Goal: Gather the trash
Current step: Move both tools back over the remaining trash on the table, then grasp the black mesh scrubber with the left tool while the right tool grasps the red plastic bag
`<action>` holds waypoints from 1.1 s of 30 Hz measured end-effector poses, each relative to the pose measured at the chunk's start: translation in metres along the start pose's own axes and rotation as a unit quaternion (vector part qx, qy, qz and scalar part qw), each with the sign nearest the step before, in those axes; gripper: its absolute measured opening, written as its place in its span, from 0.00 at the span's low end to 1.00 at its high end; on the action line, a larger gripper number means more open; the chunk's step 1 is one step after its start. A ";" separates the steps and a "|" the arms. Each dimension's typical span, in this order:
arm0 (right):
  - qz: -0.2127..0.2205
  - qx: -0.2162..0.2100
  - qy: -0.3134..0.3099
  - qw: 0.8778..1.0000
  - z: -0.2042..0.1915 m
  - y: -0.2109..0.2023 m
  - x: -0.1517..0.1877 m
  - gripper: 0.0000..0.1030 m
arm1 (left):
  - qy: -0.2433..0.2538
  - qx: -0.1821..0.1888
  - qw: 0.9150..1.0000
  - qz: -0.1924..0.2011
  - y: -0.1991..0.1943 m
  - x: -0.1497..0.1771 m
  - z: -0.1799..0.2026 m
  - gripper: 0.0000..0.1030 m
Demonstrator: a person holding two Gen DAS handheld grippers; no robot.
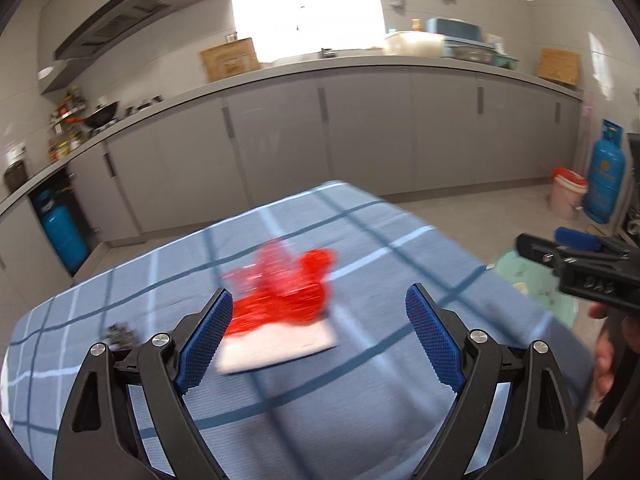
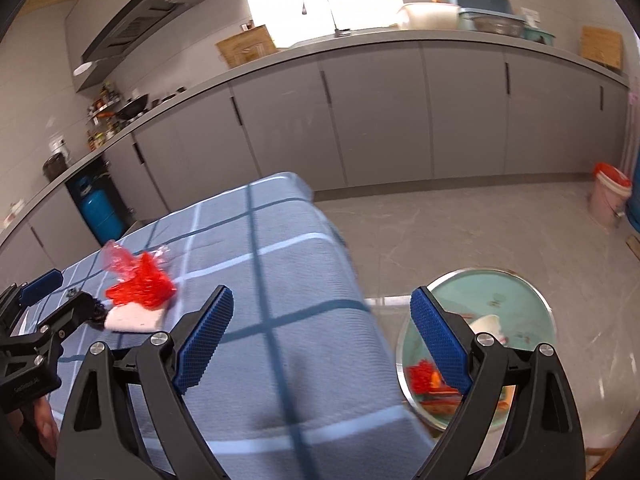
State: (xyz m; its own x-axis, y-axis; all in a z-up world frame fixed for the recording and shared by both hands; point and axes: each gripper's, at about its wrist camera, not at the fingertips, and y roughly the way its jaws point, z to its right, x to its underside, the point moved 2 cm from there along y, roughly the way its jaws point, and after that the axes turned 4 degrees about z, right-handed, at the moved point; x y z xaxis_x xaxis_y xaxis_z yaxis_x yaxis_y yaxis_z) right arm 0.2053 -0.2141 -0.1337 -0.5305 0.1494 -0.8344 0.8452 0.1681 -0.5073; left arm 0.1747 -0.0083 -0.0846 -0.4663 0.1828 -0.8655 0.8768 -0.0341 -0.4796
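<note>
A crumpled red plastic wrapper (image 1: 286, 288) lies on a white tissue (image 1: 280, 346) on the blue checked tablecloth (image 1: 360, 360). My left gripper (image 1: 319, 336) is open and empty, just in front of them, with the wrapper between its blue pads. A small dark scrap (image 1: 122, 334) lies to the left. In the right wrist view the wrapper (image 2: 140, 282) and tissue (image 2: 136, 318) sit at the left, with the left gripper (image 2: 60, 296) beside them. My right gripper (image 2: 322, 338) is open and empty over the table's right edge, above a green trash bin (image 2: 520, 292).
The bin on the floor holds a white cup (image 2: 488, 326) and red trash (image 2: 422, 376). It also shows in the left wrist view (image 1: 532, 280). Grey kitchen cabinets (image 1: 360, 136) run behind. A pink bucket (image 1: 568, 194) and a blue gas cylinder (image 1: 606, 176) stand at the right.
</note>
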 end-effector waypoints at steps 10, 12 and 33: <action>-0.009 -0.051 -0.056 0.997 -0.079 0.013 0.000 0.87 | -0.060 -0.110 0.991 -0.042 0.023 0.024 -0.114 0.85; -0.010 -0.058 -0.066 0.996 -0.091 0.013 0.001 0.87 | -0.069 -0.126 0.988 -0.053 0.028 0.031 -0.134 0.85; -0.012 -0.091 -0.119 0.989 -0.148 0.029 0.006 0.87 | -0.145 -0.105 0.978 -0.110 0.064 0.061 -0.185 0.11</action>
State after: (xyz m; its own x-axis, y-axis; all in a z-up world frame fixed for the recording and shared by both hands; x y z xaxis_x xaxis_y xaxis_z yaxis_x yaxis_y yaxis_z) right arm 0.2169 -0.0641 -0.1216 -0.5009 -0.0873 -0.8611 0.7962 0.3438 -0.4979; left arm 0.2243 0.1827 -0.1416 -0.6333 -0.1240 -0.7639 0.7422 0.1825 -0.6449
